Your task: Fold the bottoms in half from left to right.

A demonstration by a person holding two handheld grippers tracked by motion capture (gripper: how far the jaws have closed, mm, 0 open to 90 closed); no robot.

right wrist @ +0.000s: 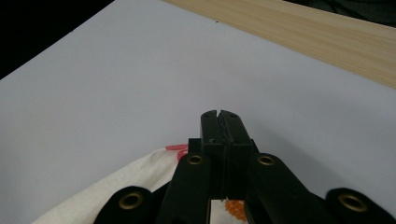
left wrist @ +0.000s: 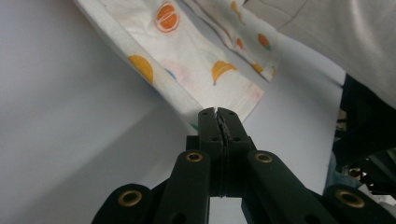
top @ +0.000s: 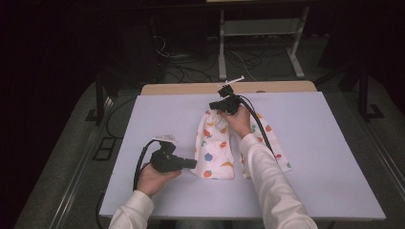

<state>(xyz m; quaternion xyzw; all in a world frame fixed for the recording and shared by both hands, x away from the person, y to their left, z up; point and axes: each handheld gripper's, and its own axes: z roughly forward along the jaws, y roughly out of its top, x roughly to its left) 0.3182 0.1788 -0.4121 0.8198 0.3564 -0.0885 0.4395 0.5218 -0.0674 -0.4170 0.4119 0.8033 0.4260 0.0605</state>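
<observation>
While the white fruit-printed cloth garment [top: 217, 145] lies spread near the middle of the pale lilac table mat [top: 143, 119], the left gripper [top: 193, 163] sits at its near left corner, jaws clenched together; whether fabric is caught between them is hard to tell. The right gripper [top: 213, 106] rests at the garment's far edge, jaws also pressed shut, with cloth bunched beneath them. Behind the mat runs a bare wooden table edge [top: 200, 88]. The person's white right sleeve [top: 267, 181] crosses and covers part of the garment.

Closed right gripper [right wrist: 219, 116] over white table [right wrist: 116, 93], fruit-print cloth [right wrist: 135, 184] apparently beneath.
</observation>
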